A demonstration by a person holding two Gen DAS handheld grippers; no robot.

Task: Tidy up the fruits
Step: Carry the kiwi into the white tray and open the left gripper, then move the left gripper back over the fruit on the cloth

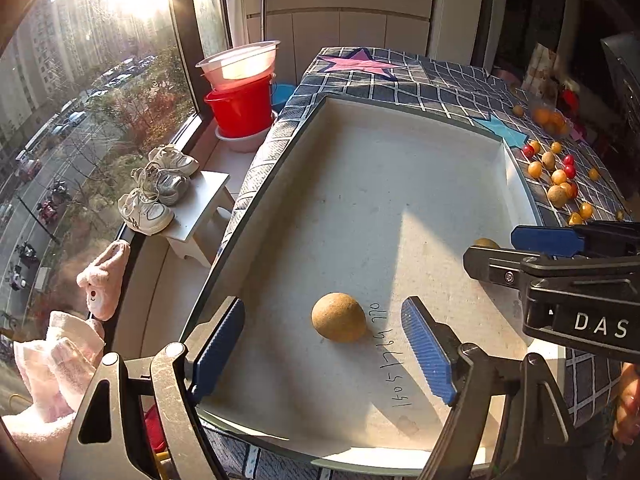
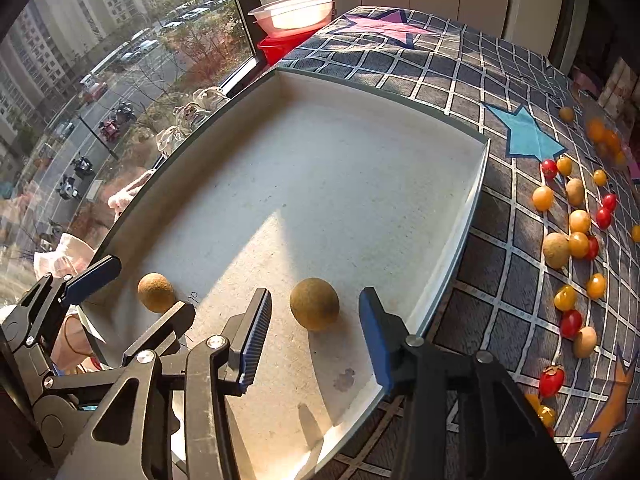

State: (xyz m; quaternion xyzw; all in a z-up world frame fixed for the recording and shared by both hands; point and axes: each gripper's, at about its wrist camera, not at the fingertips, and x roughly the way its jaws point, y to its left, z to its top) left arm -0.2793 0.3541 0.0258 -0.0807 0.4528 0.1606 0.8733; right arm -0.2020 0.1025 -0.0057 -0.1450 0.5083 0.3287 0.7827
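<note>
Brown and rough-skinned, two round fruits are sitting on the floor of the white tray [image 2: 460, 216], and I'm hovering both tools over them with nothing gripped: the left tool [image 1: 326, 350] is standing wide open around the left fruit [image 1: 338, 317], the right tool [image 2: 316, 334] equally open around the right fruit [image 2: 314, 303], pads clear of the skin on each side. I'm thinking the risk is rolling: if one pad is touching first as I'm closing, the ball is likely skidding away across that smooth floor. The two tools are also crowding each other near the tray's front, so I'm watching for a knock. Plenty of loose fruit [image 2: 578, 224] is waiting on the checked cloth [image 2: 472, 80] covering the surface beside the tray; the far orange pile [image 1: 550, 118] is blurring into glare, and I can't tell what it is.
</note>
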